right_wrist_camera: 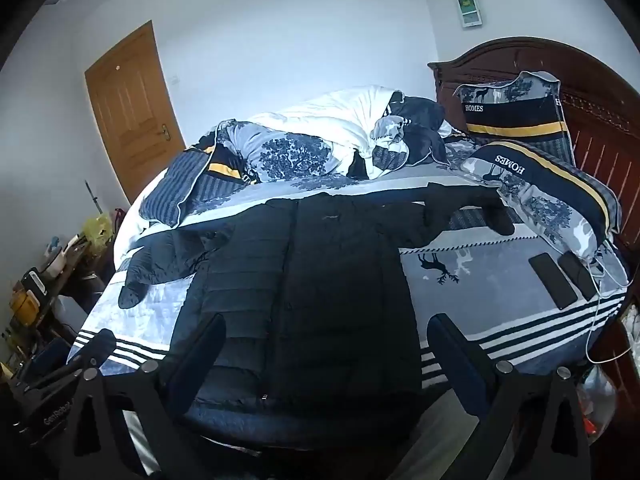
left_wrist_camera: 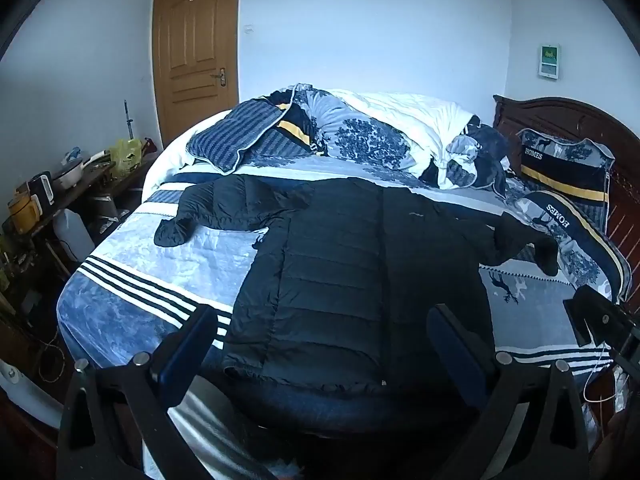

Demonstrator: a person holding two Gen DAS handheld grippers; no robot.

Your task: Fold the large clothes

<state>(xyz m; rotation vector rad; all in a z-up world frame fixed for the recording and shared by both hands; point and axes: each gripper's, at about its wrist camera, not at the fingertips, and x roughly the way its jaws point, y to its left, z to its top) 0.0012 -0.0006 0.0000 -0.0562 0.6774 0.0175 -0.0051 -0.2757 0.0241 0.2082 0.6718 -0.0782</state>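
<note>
A long black quilted jacket (left_wrist_camera: 360,272) lies flat on the blue patterned bed (left_wrist_camera: 132,296), front up, with both sleeves spread out sideways. Its hem reaches the near edge of the bed. My left gripper (left_wrist_camera: 324,344) hovers above that hem with its jaws wide open and nothing between them. In the right wrist view the same jacket (right_wrist_camera: 312,280) fills the middle of the bed (right_wrist_camera: 500,292). My right gripper (right_wrist_camera: 328,356) also hangs over the hem, open and holding nothing. The other gripper's body shows at the edge of each view.
A bunched duvet (left_wrist_camera: 380,128) and pillows (right_wrist_camera: 516,112) line the far side and the wooden headboard (right_wrist_camera: 600,120). Two dark phones (right_wrist_camera: 560,280) with a white cable lie on the bed's right part. A cluttered side table (left_wrist_camera: 60,192) stands left, near a brown door (left_wrist_camera: 196,48).
</note>
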